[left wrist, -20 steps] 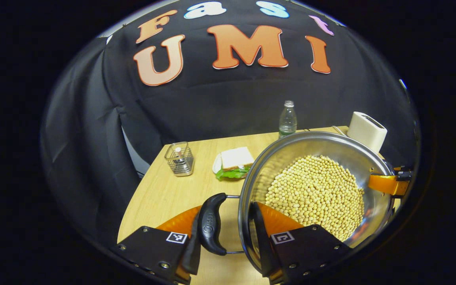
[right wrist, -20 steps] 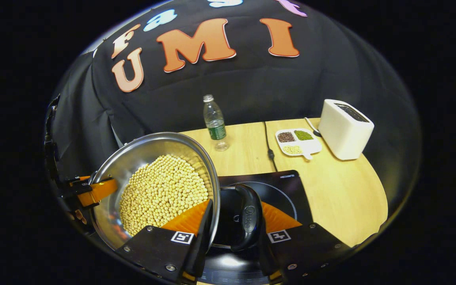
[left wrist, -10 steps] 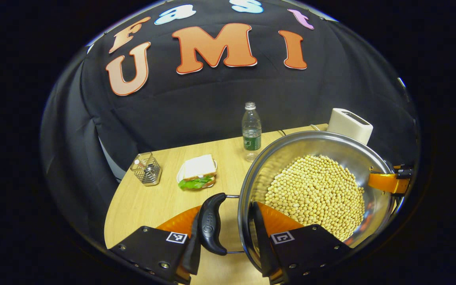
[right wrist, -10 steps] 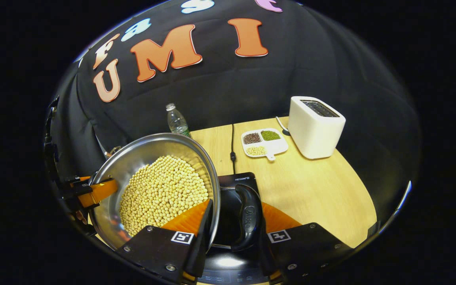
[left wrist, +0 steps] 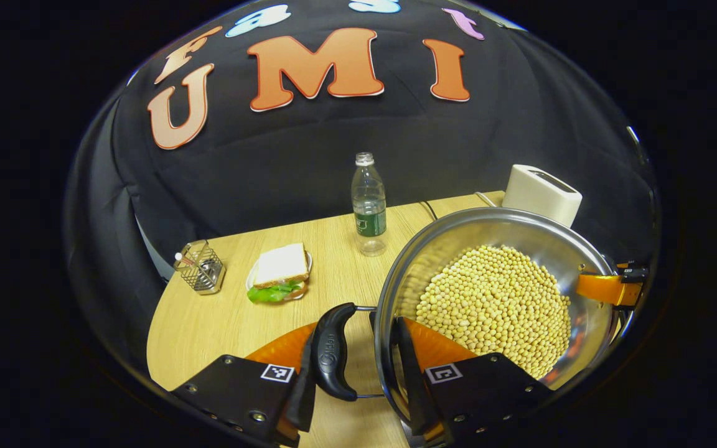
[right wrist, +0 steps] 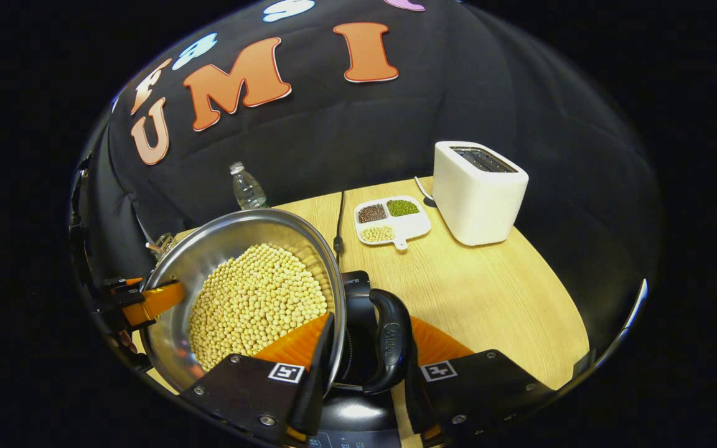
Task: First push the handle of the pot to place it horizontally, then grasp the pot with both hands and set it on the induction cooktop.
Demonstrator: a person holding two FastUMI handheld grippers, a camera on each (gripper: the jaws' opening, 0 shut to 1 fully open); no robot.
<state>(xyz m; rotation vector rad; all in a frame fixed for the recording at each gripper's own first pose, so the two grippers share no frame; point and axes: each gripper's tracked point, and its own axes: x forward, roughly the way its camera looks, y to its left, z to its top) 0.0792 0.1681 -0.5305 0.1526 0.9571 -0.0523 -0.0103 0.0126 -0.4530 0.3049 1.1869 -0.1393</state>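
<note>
Pot (left wrist: 495,298) of beans, lower right of the left gripper view, carried off the table (left wrist: 234,311) by both side handles so it stays level. Left gripper (left wrist: 358,364) pinching handle (left wrist: 332,351) against the rim; right gripper (right wrist: 365,354) likewise on handle (right wrist: 391,348). Cooktop (right wrist: 352,292) partly under the pot, lower centre. Counted: one pot, one toaster (right wrist: 477,193), one bottle (left wrist: 368,202), two grippers, two handles.

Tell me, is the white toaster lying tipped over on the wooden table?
No. In the right gripper view the white toaster stands upright on the wooden table, slots facing up, beside a divided white dish.
</note>
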